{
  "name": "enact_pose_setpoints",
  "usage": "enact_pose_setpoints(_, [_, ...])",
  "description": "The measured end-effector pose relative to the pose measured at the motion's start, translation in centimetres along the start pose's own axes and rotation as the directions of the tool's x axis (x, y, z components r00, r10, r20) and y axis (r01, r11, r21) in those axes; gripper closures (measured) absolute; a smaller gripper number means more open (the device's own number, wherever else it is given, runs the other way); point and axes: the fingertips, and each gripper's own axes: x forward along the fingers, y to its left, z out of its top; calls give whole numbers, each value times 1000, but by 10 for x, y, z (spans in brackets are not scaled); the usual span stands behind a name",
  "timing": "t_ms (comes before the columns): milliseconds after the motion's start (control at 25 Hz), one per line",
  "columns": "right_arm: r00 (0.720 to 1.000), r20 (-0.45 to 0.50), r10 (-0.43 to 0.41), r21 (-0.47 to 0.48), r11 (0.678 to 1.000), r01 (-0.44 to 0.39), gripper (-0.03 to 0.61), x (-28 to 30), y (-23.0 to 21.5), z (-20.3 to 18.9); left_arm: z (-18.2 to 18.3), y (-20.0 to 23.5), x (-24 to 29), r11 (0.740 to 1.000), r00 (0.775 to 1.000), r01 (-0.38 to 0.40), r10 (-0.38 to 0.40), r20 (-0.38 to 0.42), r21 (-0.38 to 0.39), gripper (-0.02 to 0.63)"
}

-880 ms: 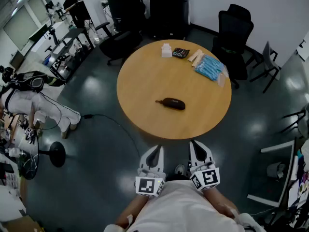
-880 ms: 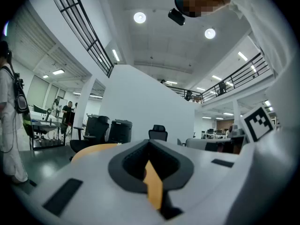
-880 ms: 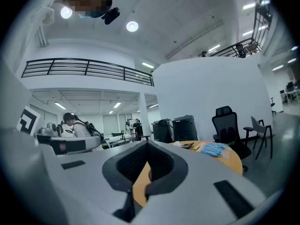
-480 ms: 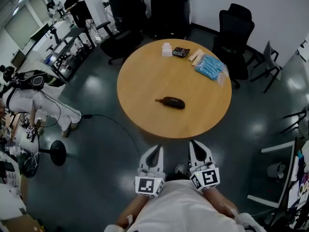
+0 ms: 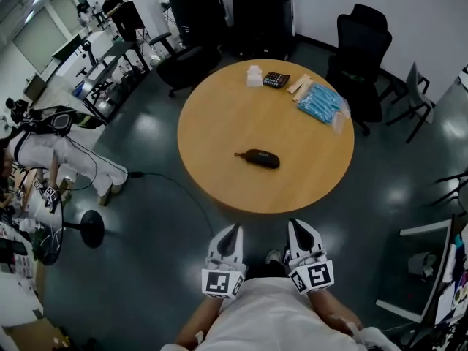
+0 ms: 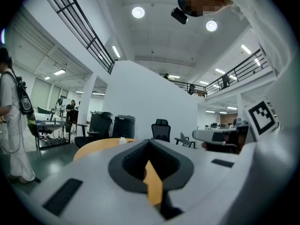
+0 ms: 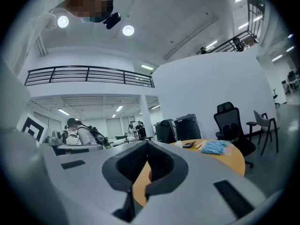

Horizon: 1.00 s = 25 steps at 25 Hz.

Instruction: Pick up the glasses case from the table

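Note:
The glasses case is a dark oblong pouch lying alone near the middle of the round wooden table. Both grippers are held close to the person's body, short of the table's near edge and well apart from the case. My left gripper points toward the table with its jaws together and nothing between them. My right gripper stands beside it, also shut and empty. In the left gripper view the left gripper looks level across the tabletop. In the right gripper view the right gripper does the same. Neither view shows the case.
At the table's far side lie a calculator, a small white box, wooden sticks and a blue packet. Black office chairs stand round the table, black bins behind it. A person in white stands left; a cable crosses the floor.
The head view has shifted a little. Both grippers stay shut in front of the body, and the case has not moved.

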Motion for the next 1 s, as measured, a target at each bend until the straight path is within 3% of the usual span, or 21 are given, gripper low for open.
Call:
enact_pose_setpoints(120, [1000, -6, 1, -5, 1000, -1, 563, 12, -12, -4, -11, 13, 20, 999, 999, 7, -5, -54, 44, 609])
enact_pose_setpoints(240, [1000, -13, -15, -4, 1000, 15, 563, 19, -20, -5, -35, 21, 52, 984, 980, 124, -100, -172, 131, 609])
enact_pose_setpoints(360, [999, -26, -43, -12, 999, 42, 563, 41, -35, -6, -57, 34, 106, 938, 942, 271, -210, -263, 218, 609])
enact_pose_setpoints(520, [995, -46, -87, -17, 996, 86, 563, 80, -54, -9, -87, 61, 179, 864, 892, 387, -262, -368, 323, 609])
enact_pose_setpoints(600, [993, -52, -103, -12, 995, 103, 563, 101, -59, -10, -103, 67, 210, 806, 846, 475, -307, -436, 352, 609])
enact_pose_setpoints(760, [989, -60, -134, -4, 991, 134, 563, 142, -69, -6, -137, 69, 265, 630, 710, 666, -370, -599, 399, 609])
enact_pose_setpoints(880, [988, -84, -127, 3, 992, 127, 563, 159, -74, -5, -168, 62, 293, 522, 624, 751, -358, -694, 406, 607])
enact_pose_setpoints(960, [989, -96, -111, 2, 994, 112, 563, 169, -79, -5, -192, 57, 306, 455, 547, 808, -344, -763, 374, 589])
enact_pose_setpoints(1000, [990, -98, -105, 3, 994, 106, 563, 175, -83, -4, -204, 56, 312, 418, 504, 835, -326, -800, 357, 530])
